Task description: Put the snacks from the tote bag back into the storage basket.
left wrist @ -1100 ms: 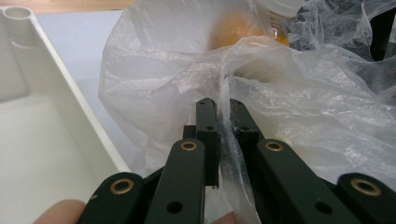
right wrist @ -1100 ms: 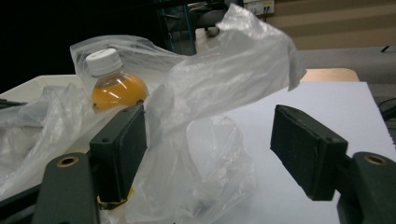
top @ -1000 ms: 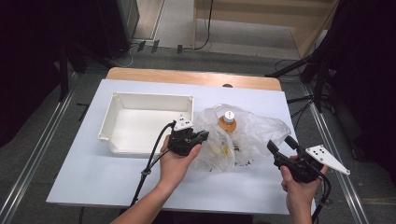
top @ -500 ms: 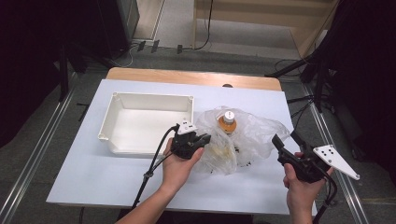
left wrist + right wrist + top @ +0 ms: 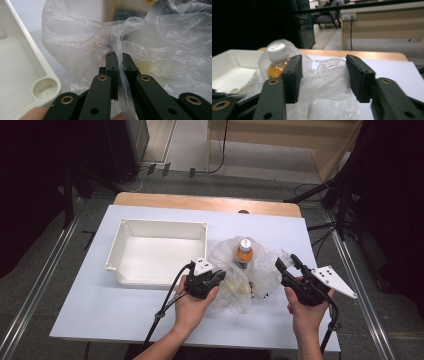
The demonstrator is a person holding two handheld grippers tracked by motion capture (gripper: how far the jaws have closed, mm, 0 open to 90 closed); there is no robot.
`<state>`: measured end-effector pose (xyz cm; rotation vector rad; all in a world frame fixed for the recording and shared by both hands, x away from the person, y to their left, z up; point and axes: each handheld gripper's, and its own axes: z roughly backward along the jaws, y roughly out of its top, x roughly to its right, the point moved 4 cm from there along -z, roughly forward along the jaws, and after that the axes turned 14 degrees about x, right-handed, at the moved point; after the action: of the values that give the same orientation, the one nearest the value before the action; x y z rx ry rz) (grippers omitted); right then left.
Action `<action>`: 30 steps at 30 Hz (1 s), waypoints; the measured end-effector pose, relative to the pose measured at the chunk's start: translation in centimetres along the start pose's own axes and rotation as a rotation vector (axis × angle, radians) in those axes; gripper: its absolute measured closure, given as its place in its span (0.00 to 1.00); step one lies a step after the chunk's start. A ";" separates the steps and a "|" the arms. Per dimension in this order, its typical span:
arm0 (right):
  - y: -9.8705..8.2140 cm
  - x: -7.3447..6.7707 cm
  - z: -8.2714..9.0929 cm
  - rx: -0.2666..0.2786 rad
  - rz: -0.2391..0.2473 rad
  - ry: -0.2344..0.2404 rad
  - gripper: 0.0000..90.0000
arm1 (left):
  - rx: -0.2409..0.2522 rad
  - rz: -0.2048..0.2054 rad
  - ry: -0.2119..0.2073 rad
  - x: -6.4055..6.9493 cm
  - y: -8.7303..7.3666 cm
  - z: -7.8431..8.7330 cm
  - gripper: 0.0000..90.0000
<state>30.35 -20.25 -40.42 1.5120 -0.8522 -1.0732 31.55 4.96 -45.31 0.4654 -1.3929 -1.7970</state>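
The left gripper (image 5: 216, 276) is clamped on a pinched fold of the clear plastic bag (image 5: 82, 45), its jaws all but together with the film squeezed between them. The bag lies crumpled on the white bench (image 5: 90, 305), just beside the right wall of the empty white tray (image 5: 122, 245), and a small bottle of orange liquid with a white cap (image 5: 244, 251) stands upright inside it.

The right gripper (image 5: 289, 263) hovers at the bag's right edge; its jaws have just been closing and now stand partly apart, with a ridge of film rising between them in the right gripper view but no pad pressing on it yet.

The step in hand looks like taking a second hold on the bag so that its mouth can be pulled open. To do that well, push the right gripper further over the ridge before closing (a shallow bite on slick film will slip), keep the left hold steady, and pull gently sideways so the bottle stays upright.
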 end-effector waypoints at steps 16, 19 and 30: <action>-8.1 0.1 -3.0 -0.316 -0.065 0.034 0.91 | 0.076 -0.037 -0.075 -0.2 -3.6 0.6 0.95; -9.3 0.7 -3.1 -0.383 -0.046 -0.009 0.93 | 0.081 -0.068 -0.079 -0.1 -3.7 0.7 0.95; -8.8 1.5 -2.3 -0.342 -0.136 0.002 0.57 | 0.086 -0.053 -0.079 -0.3 -4.0 0.8 0.92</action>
<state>32.82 -19.14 -49.18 1.2939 -0.5363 -1.2465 29.72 5.98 -48.87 0.4845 -1.5296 -1.8205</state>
